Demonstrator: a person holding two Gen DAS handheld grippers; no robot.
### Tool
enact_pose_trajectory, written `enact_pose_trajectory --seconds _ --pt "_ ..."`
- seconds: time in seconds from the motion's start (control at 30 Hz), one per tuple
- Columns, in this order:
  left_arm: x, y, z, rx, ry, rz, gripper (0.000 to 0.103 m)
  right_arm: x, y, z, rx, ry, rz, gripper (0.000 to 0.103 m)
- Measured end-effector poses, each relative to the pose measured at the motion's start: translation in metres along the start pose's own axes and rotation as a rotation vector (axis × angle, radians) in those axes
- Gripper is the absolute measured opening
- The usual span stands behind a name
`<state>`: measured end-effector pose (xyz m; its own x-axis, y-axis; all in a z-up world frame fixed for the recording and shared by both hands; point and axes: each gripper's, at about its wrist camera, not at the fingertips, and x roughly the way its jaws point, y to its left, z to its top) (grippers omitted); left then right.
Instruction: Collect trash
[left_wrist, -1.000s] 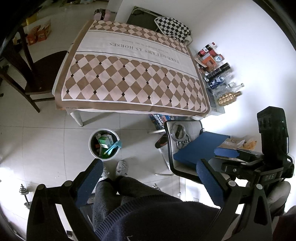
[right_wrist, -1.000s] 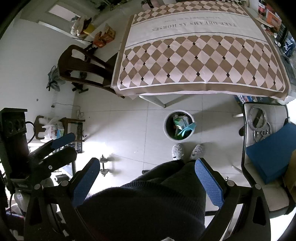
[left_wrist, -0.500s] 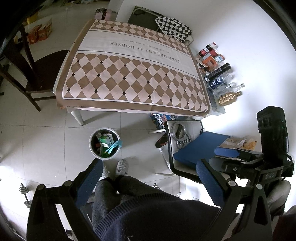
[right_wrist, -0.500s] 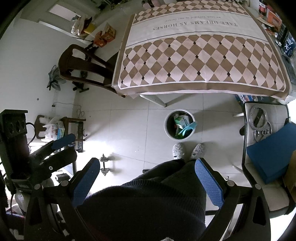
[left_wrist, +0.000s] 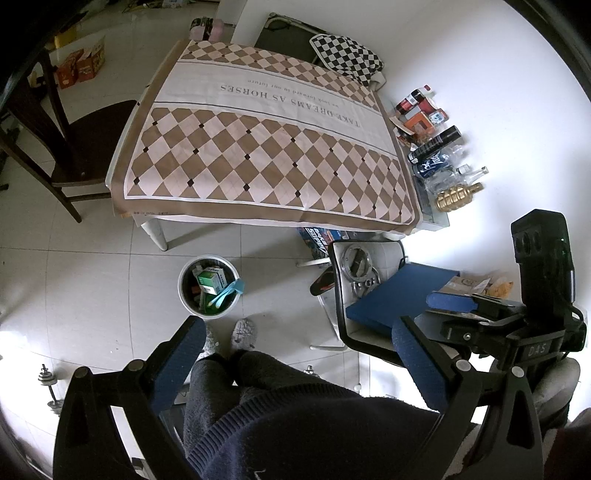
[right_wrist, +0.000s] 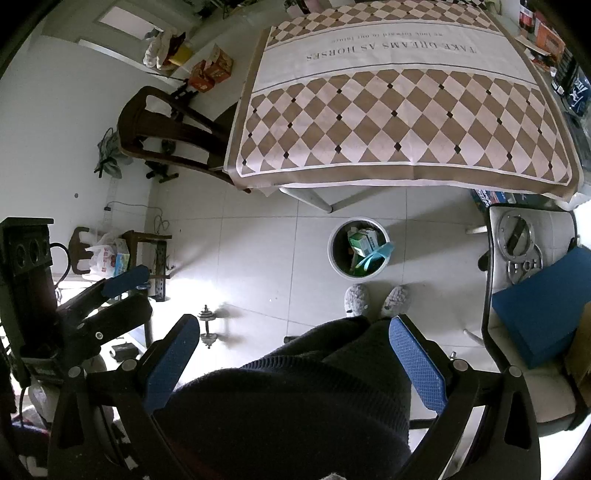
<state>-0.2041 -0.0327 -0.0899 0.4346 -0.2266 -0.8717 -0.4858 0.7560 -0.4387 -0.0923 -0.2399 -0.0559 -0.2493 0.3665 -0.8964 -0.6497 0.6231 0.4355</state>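
Note:
A round white trash bin (left_wrist: 183, 291) (right_wrist: 334, 254) stands on the tiled floor in front of the person's feet, holding a green-and-white carton (left_wrist: 211, 280) (right_wrist: 364, 240) and a light blue strip (left_wrist: 227, 293) (right_wrist: 375, 256). My left gripper (left_wrist: 295, 354) is held high above the person's lap, open, with nothing between its blue pads. My right gripper (right_wrist: 291, 350) is likewise open and empty, also above the lap. Each gripper shows in the other's view: the right gripper (left_wrist: 458, 306) at the right edge, the left gripper (right_wrist: 122, 286) at the left edge.
A table under a brown diamond-pattern cloth (left_wrist: 258, 155) (right_wrist: 399, 110) stands beyond the bin. A dark wooden chair (left_wrist: 74, 147) is at its left. Bottles and boxes (left_wrist: 432, 147) line the wall. A white chair carries a blue box (left_wrist: 391, 295) and metal rings. A dumbbell (right_wrist: 208, 325) lies on the floor.
Both views have shifted only slightly; the grippers stay open and empty above the lap, and the bin's contents look the same.

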Motion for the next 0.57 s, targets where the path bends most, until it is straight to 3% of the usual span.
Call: enact_pose_trajectory --seconds 0.57 --pt "0.0001 -0.0008 0.0030 -0.011 -0.007 0.006 0.103 0.0004 -0.0013 -0.0019 -0.005 0.006 0.007 0.103"
